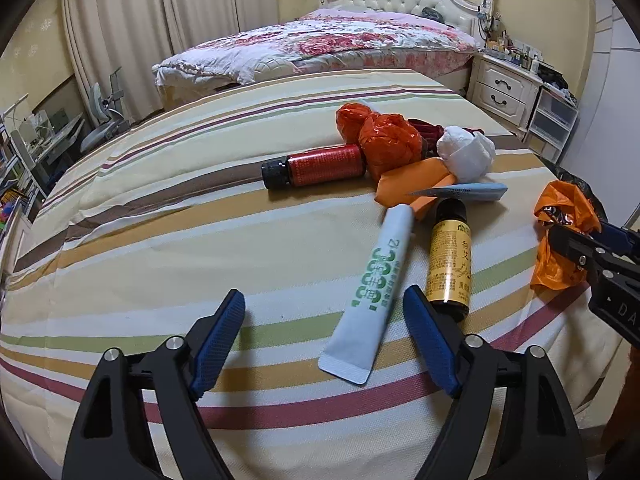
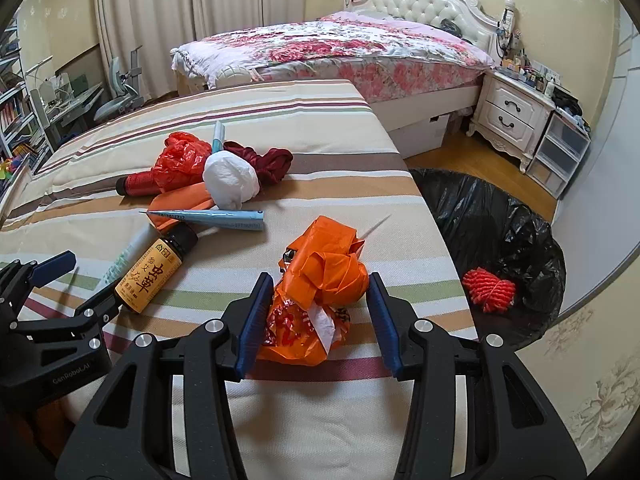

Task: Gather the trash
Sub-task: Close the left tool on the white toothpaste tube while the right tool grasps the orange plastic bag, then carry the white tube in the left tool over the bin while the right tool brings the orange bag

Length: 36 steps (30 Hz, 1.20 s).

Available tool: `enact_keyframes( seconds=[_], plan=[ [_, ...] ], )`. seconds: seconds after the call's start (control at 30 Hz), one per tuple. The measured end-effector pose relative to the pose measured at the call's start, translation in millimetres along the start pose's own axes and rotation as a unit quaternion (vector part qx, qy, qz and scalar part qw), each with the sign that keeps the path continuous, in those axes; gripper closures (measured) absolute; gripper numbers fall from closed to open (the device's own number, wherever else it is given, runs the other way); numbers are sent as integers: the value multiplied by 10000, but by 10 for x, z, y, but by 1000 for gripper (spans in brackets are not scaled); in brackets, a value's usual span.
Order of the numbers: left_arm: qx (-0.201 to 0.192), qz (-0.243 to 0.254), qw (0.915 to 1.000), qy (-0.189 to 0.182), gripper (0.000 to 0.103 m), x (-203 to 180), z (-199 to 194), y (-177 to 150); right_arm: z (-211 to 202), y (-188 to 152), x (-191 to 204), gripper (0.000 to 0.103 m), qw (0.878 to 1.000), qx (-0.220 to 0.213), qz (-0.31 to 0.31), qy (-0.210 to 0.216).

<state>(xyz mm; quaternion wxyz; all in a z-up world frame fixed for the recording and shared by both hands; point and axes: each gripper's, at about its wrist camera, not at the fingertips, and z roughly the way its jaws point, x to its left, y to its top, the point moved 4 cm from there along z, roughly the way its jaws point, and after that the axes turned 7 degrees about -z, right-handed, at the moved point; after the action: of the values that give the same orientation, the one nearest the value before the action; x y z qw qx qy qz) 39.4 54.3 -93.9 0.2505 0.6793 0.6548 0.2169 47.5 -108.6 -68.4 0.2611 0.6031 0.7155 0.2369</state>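
Observation:
Trash lies on a striped bed (image 1: 160,240). My right gripper (image 2: 320,312) is open with its fingers on both sides of a crumpled orange plastic bag (image 2: 320,280); the left finger touches it. The bag also shows in the left wrist view (image 1: 560,240). My left gripper (image 1: 324,320) is open and empty, with a white tube with green print (image 1: 372,292) between its fingers and a brown bottle with a yellow label (image 1: 450,256) by the right finger. A black-lined trash bin (image 2: 500,216) stands right of the bed with a red ball of cord (image 2: 488,290) inside.
Farther back on the bed lie a red-labelled bottle (image 1: 316,166), a red-orange bag (image 1: 384,140), a white wad (image 1: 466,154), a dark red cloth (image 2: 268,162), orange paper (image 1: 412,186) and a blue tube (image 2: 216,216). A flowered bed (image 2: 340,52) and nightstand (image 2: 512,116) stand behind.

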Motion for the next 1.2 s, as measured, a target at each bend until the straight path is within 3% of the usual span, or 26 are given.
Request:
enact_keyframes(
  seconds=[0.1,0.2,0.33,0.77,1.2],
  plan=[
    [18,9,9999,-119,42,-36,-1,10,-4,2,-18,55,10000,-6,25,3],
    [-26,58,9999,-125,60,-77,-12,19,-11,-3,-32,45,10000,-21,45,-42],
    [-74,89,9999,-85,80,-98,-18,26,-18,-17,-54,43,9999,-19,111,-13],
    [-108,-228,9996,-161,83,-9,-29,61,-21,-46,-37,44,10000,-10,99,5],
    [-157,-422,9989,-130,83,99,-55,44,24,-9,151,62,9999,80,-130,10]
  ],
)
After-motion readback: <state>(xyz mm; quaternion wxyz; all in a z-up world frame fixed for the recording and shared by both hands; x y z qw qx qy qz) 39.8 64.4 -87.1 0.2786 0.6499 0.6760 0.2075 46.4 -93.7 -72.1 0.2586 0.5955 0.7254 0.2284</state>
